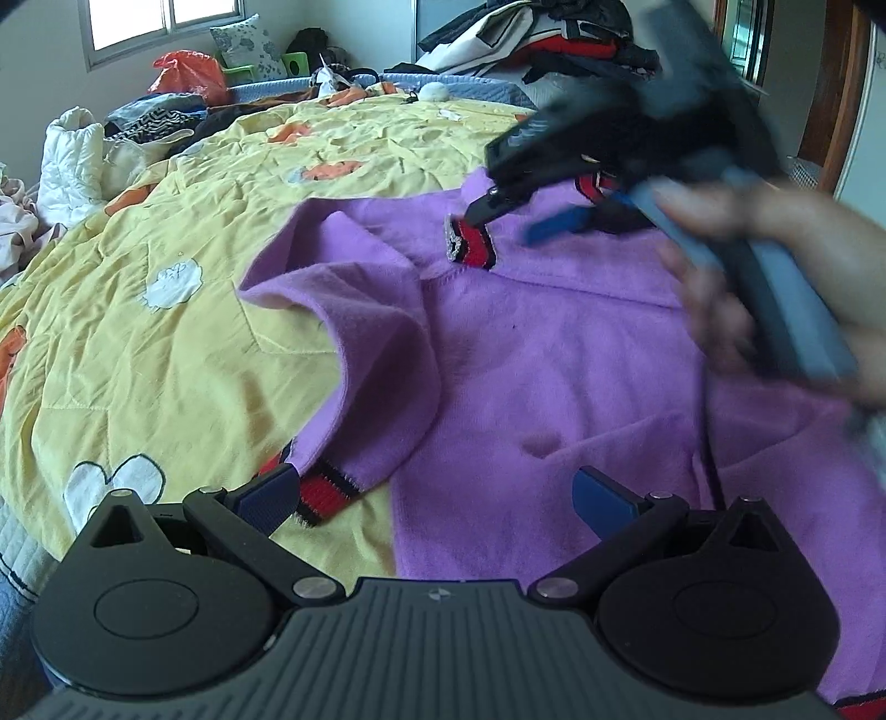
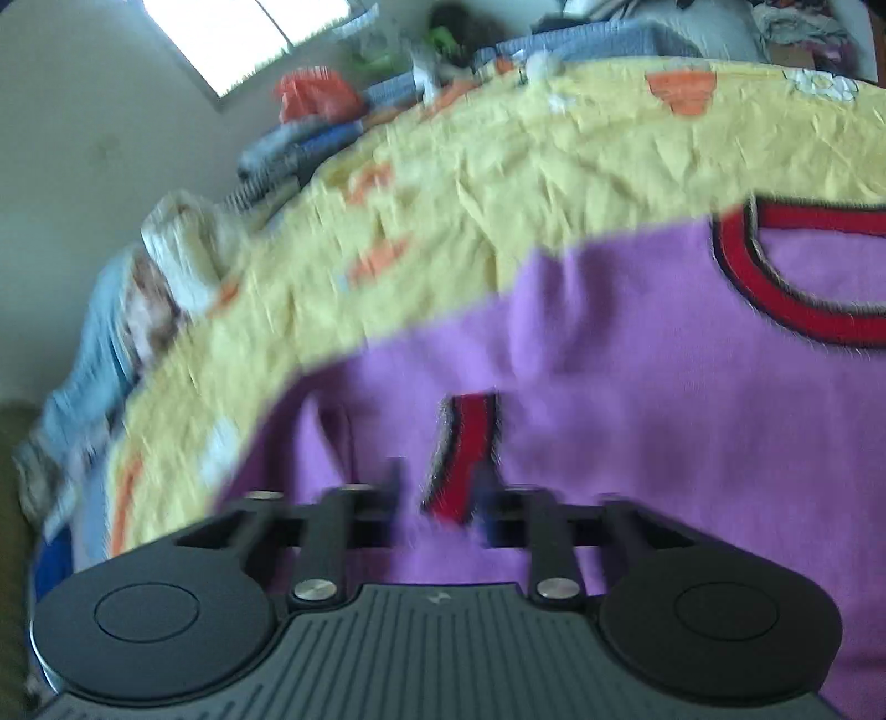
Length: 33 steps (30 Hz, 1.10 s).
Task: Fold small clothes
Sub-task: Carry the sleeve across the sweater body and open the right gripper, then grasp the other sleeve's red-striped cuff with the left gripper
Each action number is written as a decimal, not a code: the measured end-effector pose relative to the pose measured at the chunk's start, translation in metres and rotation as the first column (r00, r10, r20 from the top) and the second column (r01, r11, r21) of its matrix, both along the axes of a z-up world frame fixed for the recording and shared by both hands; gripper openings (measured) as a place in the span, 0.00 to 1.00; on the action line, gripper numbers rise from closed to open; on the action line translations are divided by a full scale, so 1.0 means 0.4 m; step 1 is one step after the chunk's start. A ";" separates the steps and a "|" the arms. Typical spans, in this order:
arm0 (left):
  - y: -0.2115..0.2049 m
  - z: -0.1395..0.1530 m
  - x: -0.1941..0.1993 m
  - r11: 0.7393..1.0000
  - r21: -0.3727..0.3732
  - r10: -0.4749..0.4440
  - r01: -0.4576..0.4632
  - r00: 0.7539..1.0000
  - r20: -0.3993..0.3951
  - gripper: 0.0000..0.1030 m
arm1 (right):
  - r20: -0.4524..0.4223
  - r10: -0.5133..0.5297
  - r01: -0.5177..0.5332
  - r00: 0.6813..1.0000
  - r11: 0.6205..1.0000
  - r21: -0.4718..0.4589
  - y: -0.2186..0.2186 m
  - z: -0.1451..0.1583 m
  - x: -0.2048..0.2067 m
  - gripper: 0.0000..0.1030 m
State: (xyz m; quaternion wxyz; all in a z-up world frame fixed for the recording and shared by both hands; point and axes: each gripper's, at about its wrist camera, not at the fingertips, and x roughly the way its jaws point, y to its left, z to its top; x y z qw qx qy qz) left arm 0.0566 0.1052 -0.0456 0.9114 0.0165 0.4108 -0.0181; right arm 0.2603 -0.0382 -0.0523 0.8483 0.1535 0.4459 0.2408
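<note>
A fuzzy purple knit sweater [image 1: 554, 354] with red-and-black striped trim lies spread across the yellow quilted bedspread [image 1: 166, 310] with its white and orange flower patches, and its length runs away from the left camera: hem at the near edge, red-banded neckline [image 2: 775, 288] at the far end, toward the heaped clothes [image 1: 554, 39] beyond the bed. The left sleeve is folded in over the body, its striped cuff [image 1: 470, 246] lying up by the collar. The other striped cuff [image 1: 324, 495] rests on the quilt just beside the left gripper [image 1: 437, 498], whose blue-padded jaws stand wide apart over the sweater's lower edge with nothing pinched. The right gripper [image 1: 509, 221], blurred in a hand [image 1: 786, 266], hangs over the collar area with its jaws parted; in its own view the folded cuff sits between the tips, and no squeeze on the knit shows.
</note>
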 end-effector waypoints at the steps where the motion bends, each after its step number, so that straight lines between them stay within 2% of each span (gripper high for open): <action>1: 0.002 0.005 0.010 1.000 -0.011 0.000 0.000 1.000 0.000 1.00 | 0.045 0.010 -0.010 0.999 1.000 -0.008 -0.021 0.009 -0.025 0.61; 2: 0.004 0.012 0.022 1.000 -0.027 0.003 -0.003 1.000 0.004 1.00 | 0.109 0.021 -0.019 0.994 1.000 -0.015 -0.053 0.026 -0.062 0.70; 5: 0.003 0.039 0.074 0.994 -0.108 -0.003 0.007 1.000 0.029 1.00 | 0.247 -0.041 0.072 0.968 0.990 -0.118 -0.174 0.066 -0.152 0.70; 7: -0.012 0.059 0.126 0.987 -0.157 -0.010 0.019 0.998 0.058 1.00 | 0.294 -0.082 0.143 0.952 0.971 -0.191 -0.269 0.066 -0.191 0.70; 11: -0.059 0.058 0.283 0.979 -0.197 -0.029 0.048 0.995 0.096 1.00 | 0.245 -0.197 0.269 0.949 0.912 -0.309 -0.449 0.011 -0.197 0.70; 14: -0.083 0.015 0.421 0.978 -0.202 -0.041 0.047 0.999 0.030 1.00 | 0.178 -0.256 0.303 0.950 0.892 -0.335 -0.540 -0.042 -0.195 0.70; 16: -0.086 -0.028 0.495 0.984 -0.174 -0.028 0.022 0.999 -0.032 1.00 | 0.158 -0.294 0.332 0.943 0.875 -0.353 -0.582 -0.075 -0.201 0.70; 18: -0.079 -0.066 0.539 0.994 -0.113 -0.002 -0.006 0.997 -0.073 1.00 | 0.182 -0.299 0.345 0.937 0.872 -0.346 -0.601 -0.083 -0.218 0.70; 19: -0.072 -0.083 0.553 0.998 -0.048 0.030 -0.034 0.996 -0.084 1.00 | 0.184 -0.302 0.349 0.935 0.868 -0.354 -0.601 -0.083 -0.222 0.70; 20: -0.061 -0.093 0.557 0.998 0.007 0.055 -0.055 0.996 -0.074 1.00 | 0.188 -0.302 0.353 0.934 0.859 -0.371 -0.600 -0.082 -0.224 0.70; 21: -0.043 -0.096 0.552 0.998 0.017 0.054 -0.053 0.997 -0.052 1.00 | 0.191 -0.308 0.360 0.932 0.851 -0.382 -0.599 -0.080 -0.227 0.70; 23: 0.003 -0.090 0.539 0.998 -0.003 0.057 -0.057 0.996 -0.064 1.00 | 0.195 -0.317 0.370 0.928 0.848 -0.380 -0.592 -0.070 -0.246 0.70; 26: 0.070 -0.058 0.495 0.996 -0.077 0.035 -0.040 0.998 -0.057 1.00 | 0.227 -0.317 0.383 0.921 0.844 -0.376 -0.563 -0.049 -0.280 0.73; 30: 0.119 -0.014 0.450 0.992 -0.122 0.015 -0.018 1.000 -0.023 1.00 | 0.250 -0.298 0.366 0.921 0.881 -0.300 -0.505 -0.028 -0.323 0.75; 33: 0.144 0.005 0.432 0.980 -0.199 -0.016 0.009 0.999 -0.031 1.00 | 0.265 -0.235 0.307 0.935 0.912 -0.274 -0.431 -0.023 -0.348 0.75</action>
